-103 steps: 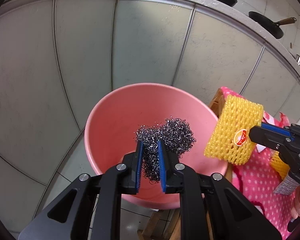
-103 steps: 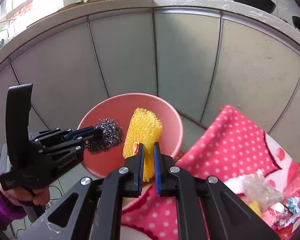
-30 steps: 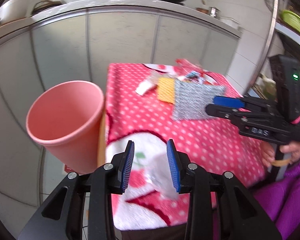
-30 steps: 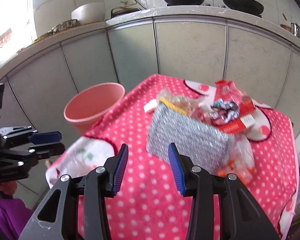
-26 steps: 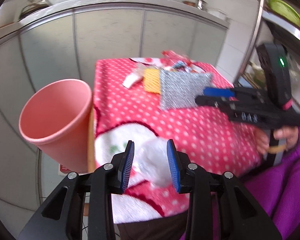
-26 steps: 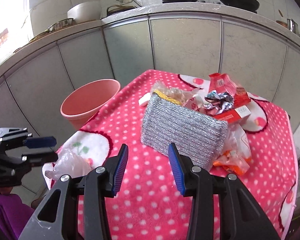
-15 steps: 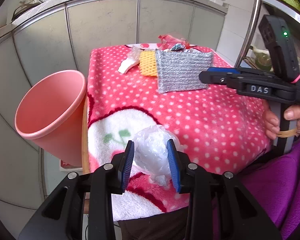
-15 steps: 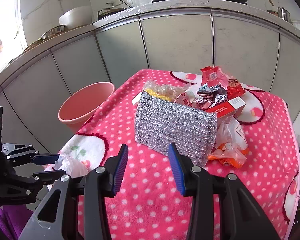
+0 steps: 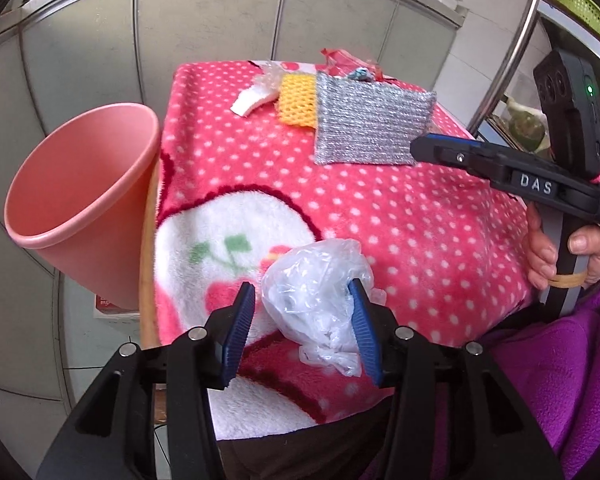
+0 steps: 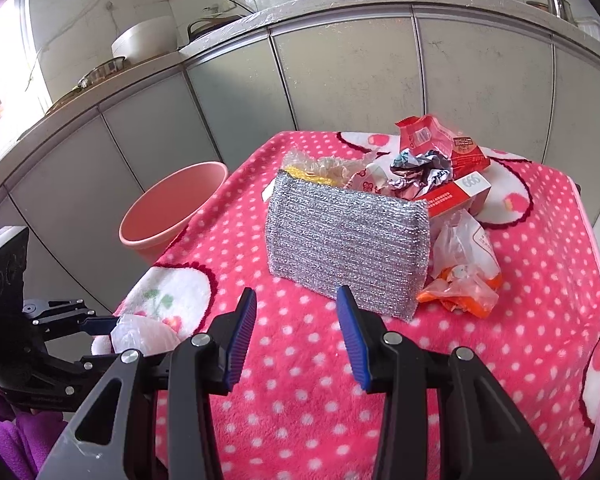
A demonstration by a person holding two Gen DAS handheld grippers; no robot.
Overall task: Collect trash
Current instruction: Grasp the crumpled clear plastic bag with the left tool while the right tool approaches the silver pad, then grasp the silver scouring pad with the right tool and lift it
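On the side of the right gripper (image 9: 428, 148) you can read the white letters "DAS". On the white end of the red carton (image 10: 458, 196), which lies in the trash pile, you can read "666". The red snack wrapper (image 10: 428, 136) behind it and the clear bag with orange print (image 10: 466, 264) also carry printing, but you cannot read it because it is too small and crumpled.

Pink bin (image 9: 80, 200), white-dotted pink blanket (image 9: 380, 220)
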